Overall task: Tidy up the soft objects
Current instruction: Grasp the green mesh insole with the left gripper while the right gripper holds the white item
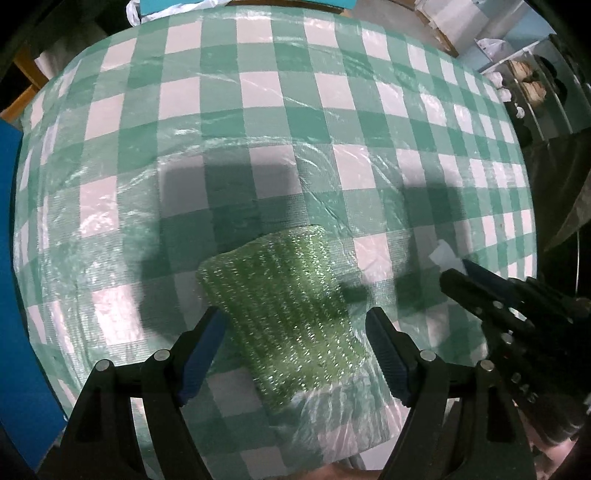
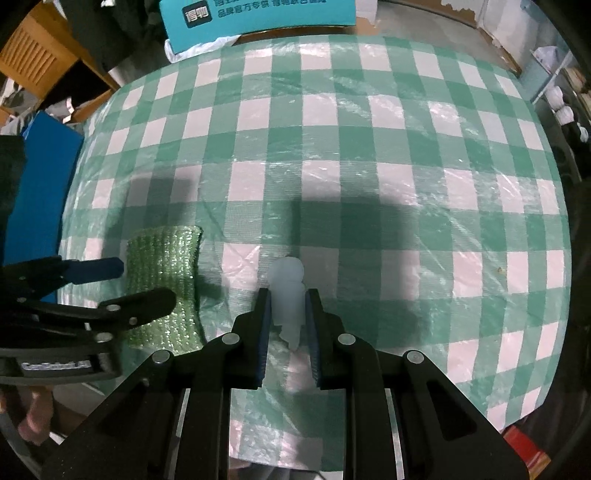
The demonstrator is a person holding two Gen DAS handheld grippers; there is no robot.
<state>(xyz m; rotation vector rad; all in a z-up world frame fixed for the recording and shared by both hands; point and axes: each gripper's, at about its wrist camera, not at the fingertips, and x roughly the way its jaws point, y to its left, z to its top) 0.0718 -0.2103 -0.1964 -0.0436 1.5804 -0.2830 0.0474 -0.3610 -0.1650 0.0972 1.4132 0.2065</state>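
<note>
A glittery green scouring sponge (image 1: 284,317) lies flat on the green-and-white checked tablecloth (image 1: 295,110). My left gripper (image 1: 295,321) hangs just over it, open, one finger on each side of the sponge and not pressing it. In the right wrist view the same sponge (image 2: 162,258) sits at the left under the left gripper (image 2: 147,282). My right gripper (image 2: 288,291) is shut on a small soft white piece (image 2: 286,273), lifted a little above the cloth. In the left wrist view the right gripper (image 1: 454,275) reaches in from the right, the white piece (image 1: 445,256) at its tip.
A blue box (image 2: 48,177) stands off the table's left edge. A teal carton (image 2: 258,18) and a white bag are at the far edge. Wooden furniture (image 2: 37,55) is at the back left, shelves (image 1: 528,85) at the right. A hand (image 2: 33,421) holds the left gripper.
</note>
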